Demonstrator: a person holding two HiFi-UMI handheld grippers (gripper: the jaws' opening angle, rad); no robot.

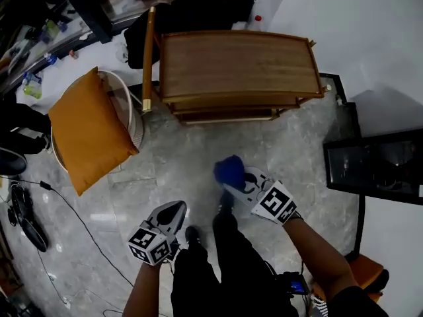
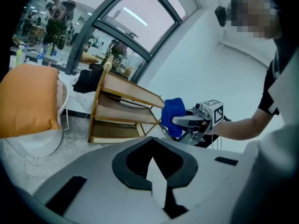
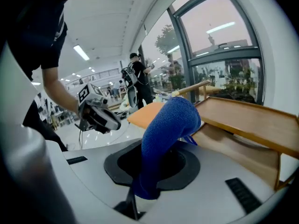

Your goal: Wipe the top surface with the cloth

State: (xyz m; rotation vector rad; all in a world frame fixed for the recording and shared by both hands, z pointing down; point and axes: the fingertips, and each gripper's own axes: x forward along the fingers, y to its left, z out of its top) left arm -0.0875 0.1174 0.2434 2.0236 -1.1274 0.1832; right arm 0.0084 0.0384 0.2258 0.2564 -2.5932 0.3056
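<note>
One blue cloth (image 1: 230,170) clamped in right gripper (image 1: 234,185); apart from shelf (image 1: 238,63)

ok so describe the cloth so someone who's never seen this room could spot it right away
Find the brown wooden shelf unit at the top of the head view, then look just below it, over the grey floor. There the right gripper is shut on a bunched bright blue cloth. Its colour sets it apart from the orange cushion on the left and from the brown wood.
</note>
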